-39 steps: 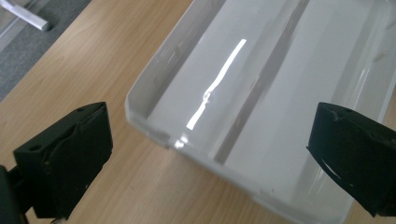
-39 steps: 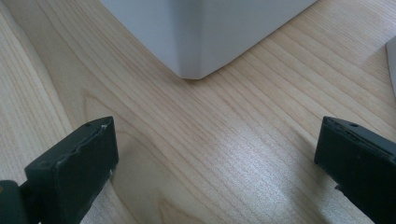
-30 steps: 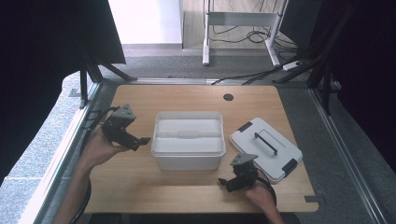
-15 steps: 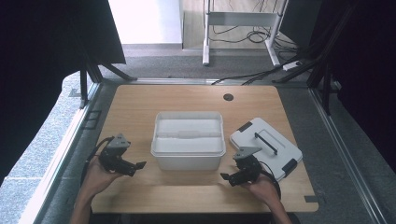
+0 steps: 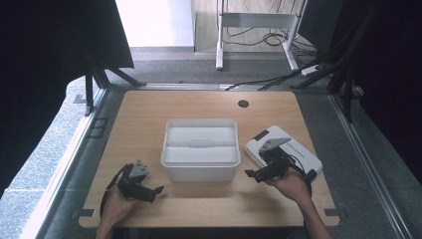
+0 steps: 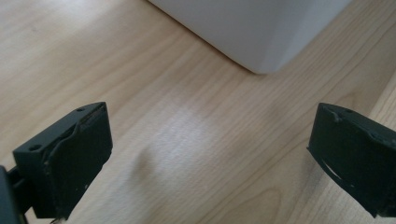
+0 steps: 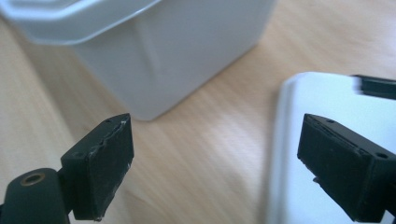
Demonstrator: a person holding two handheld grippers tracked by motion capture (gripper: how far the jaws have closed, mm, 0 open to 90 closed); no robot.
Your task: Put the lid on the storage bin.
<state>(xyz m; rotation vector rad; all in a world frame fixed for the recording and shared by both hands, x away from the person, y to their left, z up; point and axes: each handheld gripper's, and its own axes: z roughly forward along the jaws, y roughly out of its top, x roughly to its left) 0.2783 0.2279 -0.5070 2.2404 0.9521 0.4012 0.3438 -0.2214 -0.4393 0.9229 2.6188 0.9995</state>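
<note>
Left claw: jaws wide, empty, low over counter | right claw: wide, empty, between white bin and lid | no legible markings.

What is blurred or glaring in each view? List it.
High view: daylight washes out the floor beyond the table; the sides are dark. Left gripper view: a soft glare patch on the wood, the box corner slightly soft. Right gripper view: the box and lid are blurred, the lid's black clip smeared.
</note>
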